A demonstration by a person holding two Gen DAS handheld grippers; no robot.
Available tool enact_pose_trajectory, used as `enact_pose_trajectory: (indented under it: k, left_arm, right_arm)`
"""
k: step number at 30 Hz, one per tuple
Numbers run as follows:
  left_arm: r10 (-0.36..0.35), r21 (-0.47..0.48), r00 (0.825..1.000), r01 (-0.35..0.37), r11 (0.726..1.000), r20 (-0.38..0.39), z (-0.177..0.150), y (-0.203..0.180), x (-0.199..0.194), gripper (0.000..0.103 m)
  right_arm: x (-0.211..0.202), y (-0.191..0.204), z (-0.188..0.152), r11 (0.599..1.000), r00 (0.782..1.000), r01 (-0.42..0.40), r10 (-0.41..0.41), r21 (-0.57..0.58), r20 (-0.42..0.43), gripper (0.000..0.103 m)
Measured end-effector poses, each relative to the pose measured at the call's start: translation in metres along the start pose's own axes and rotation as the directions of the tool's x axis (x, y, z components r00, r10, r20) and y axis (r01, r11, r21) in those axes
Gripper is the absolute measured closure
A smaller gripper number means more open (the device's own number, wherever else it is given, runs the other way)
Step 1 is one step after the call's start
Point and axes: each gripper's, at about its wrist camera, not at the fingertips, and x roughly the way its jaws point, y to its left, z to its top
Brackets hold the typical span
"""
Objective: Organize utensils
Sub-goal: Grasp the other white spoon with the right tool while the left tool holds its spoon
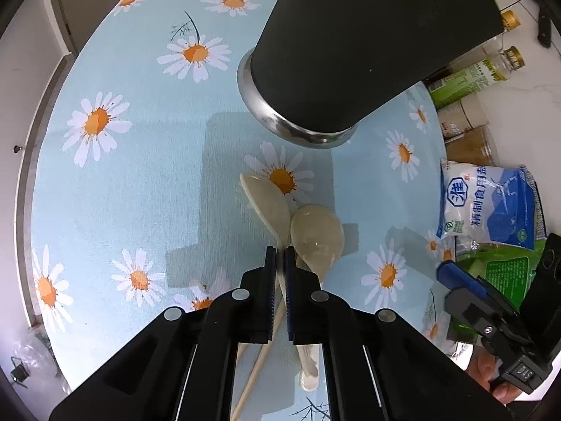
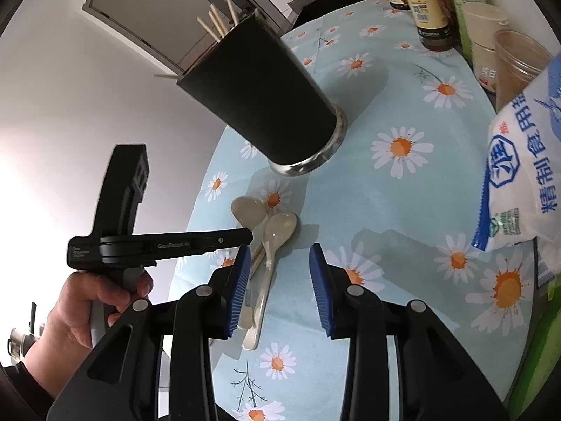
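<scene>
Two cream plastic spoons lie side by side on the daisy tablecloth, bowls toward the black utensil holder (image 1: 354,45). My left gripper (image 1: 279,259) is shut on the neck of the left spoon (image 1: 266,200); the right spoon (image 1: 315,235) lies beside it, and a wooden chopstick (image 1: 261,361) runs under the jaws. In the right wrist view the holder (image 2: 263,101) stands upright with several chopsticks (image 2: 215,22) in it. My right gripper (image 2: 280,277) is open and empty, hovering above the cloth just right of the spoons (image 2: 277,231).
A blue-and-white salt bag (image 1: 491,203) (image 2: 526,161) and a green packet (image 1: 498,270) lie at the table's right edge. Sauce bottles and jars (image 2: 431,3) stand along the back right. The table edge (image 1: 38,133) curves round on the left.
</scene>
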Motion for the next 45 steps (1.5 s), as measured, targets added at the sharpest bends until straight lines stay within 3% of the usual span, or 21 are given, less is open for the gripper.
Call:
enact_pose_trajectory:
  k: [6, 15, 18, 23, 29, 31, 35, 40, 45]
  left_arm:
    - [-0.049, 0.020, 0.999, 0.049, 0.999, 0.003, -0.002, 0.010, -0.008, 0.100]
    - [-0.124, 0.090, 0.991, 0.120, 0.989, 0.040, -0.008, 0.024, -0.040, 0.100]
    - [-0.131, 0.119, 0.990, 0.123, 0.985, 0.058, -0.010, 0.031, -0.048, 0.100]
    - [-0.166, 0.134, 0.983, 0.155, 0.979, 0.077, -0.011, 0.048, -0.058, 0.100]
    - [-0.192, 0.160, 0.977, 0.175, 0.971, 0.097, -0.015, 0.064, -0.067, 0.100]
    - [-0.203, 0.171, 0.974, 0.185, 0.968, 0.098, -0.017, 0.070, -0.069, 0.100]
    - [-0.231, 0.177, 0.968, 0.212, 0.961, 0.096, -0.018, 0.083, -0.069, 0.100]
    - [-0.254, 0.190, 0.964, 0.235, 0.953, 0.080, -0.017, 0.093, -0.067, 0.100]
    - [-0.264, 0.218, 0.963, 0.244, 0.945, 0.063, -0.016, 0.096, -0.069, 0.100]
  right_arm:
    - [0.020, 0.010, 0.001, 0.999, 0.998, 0.017, -0.015, 0.033, -0.061, 0.067]
    - [0.059, 0.035, 0.011, 0.985, 0.971, 0.163, -0.151, 0.051, -0.187, 0.067]
    - [0.078, 0.042, 0.015, 0.964, 0.933, 0.264, -0.246, 0.033, -0.263, 0.067]
    - [0.108, 0.045, 0.020, 0.932, 0.871, 0.362, -0.328, 0.027, -0.364, 0.067]
    - [0.131, 0.053, 0.028, 0.871, 0.793, 0.490, -0.464, -0.039, -0.394, 0.067]
    - [0.141, 0.060, 0.032, 0.839, 0.757, 0.538, -0.524, -0.082, -0.391, 0.073]
    - [0.151, 0.063, 0.036, 0.790, 0.707, 0.603, -0.594, -0.112, -0.384, 0.086]
    - [0.155, 0.056, 0.041, 0.780, 0.701, 0.620, -0.602, -0.092, -0.383, 0.091]
    - [0.137, 0.045, 0.036, 0.795, 0.728, 0.604, -0.577, -0.051, -0.370, 0.093]
